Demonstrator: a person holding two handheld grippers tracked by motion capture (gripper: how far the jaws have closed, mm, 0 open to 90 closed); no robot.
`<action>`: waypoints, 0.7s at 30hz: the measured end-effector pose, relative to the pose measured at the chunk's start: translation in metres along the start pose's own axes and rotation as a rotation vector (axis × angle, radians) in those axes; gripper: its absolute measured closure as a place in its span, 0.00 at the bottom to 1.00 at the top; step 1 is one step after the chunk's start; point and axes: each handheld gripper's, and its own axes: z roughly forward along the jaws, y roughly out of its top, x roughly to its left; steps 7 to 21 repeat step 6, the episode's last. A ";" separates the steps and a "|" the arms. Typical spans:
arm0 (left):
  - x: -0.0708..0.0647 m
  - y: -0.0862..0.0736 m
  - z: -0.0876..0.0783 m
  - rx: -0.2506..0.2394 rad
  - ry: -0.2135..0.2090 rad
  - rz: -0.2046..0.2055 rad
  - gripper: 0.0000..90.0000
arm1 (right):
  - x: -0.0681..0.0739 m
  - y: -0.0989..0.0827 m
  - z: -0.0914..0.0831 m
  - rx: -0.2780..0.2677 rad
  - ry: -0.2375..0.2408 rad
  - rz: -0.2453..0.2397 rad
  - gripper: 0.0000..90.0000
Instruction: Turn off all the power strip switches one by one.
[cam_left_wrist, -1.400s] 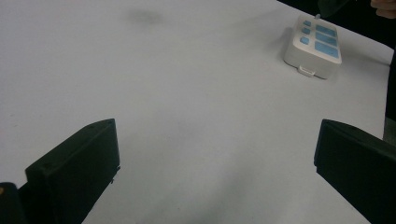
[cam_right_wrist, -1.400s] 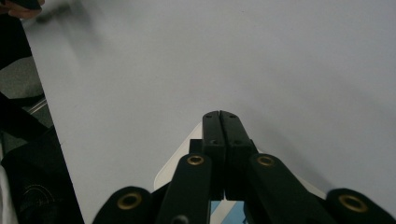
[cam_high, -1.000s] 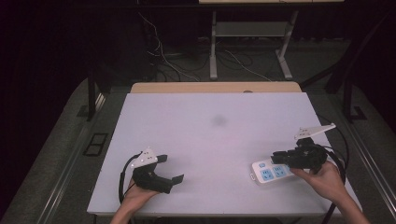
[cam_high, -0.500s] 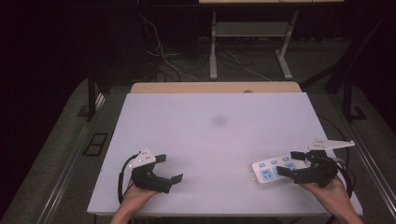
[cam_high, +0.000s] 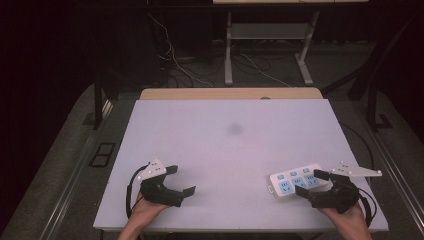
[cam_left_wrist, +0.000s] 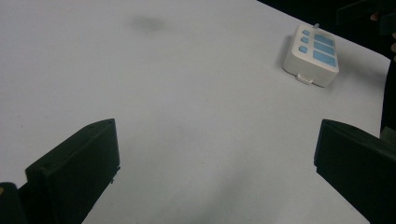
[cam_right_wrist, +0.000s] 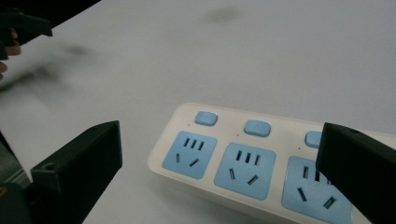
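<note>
A white power strip (cam_high: 294, 180) with blue sockets and blue switches lies flat near the table's front right. My right gripper (cam_high: 310, 183) stands open at its near right end, one jaw over the strip's edge and nothing clamped. In the right gripper view the power strip (cam_right_wrist: 233, 154) lies close between and below the wide-apart jaws of the right gripper (cam_right_wrist: 219, 161). My left gripper (cam_high: 182, 180) rests open at the front left, empty. In the left gripper view the left gripper (cam_left_wrist: 215, 156) faces bare table, with the power strip (cam_left_wrist: 312, 53) far off at the upper right.
The white table (cam_high: 230, 150) has a faint dark smudge (cam_high: 234, 129) near its middle. A wooden edge (cam_high: 230, 93) runs along the back. Beyond it are cables and metal stand legs (cam_high: 229, 55) on the dark floor.
My right hand has drawn back toward the front edge and slightly right, away from the power strip's top. The strip and the left gripper have stayed about where they were.
</note>
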 end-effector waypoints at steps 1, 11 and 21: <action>0.000 0.000 0.000 0.002 0.000 0.001 0.00 | 0.000 -0.002 0.002 0.000 -0.005 -0.005 0.00; 0.001 0.000 0.001 0.004 -0.001 0.001 0.00 | 0.001 -0.001 0.008 0.021 0.020 -0.034 0.00; 0.001 0.000 0.001 0.004 -0.001 0.001 0.00 | 0.001 -0.001 0.008 0.021 0.020 -0.034 0.00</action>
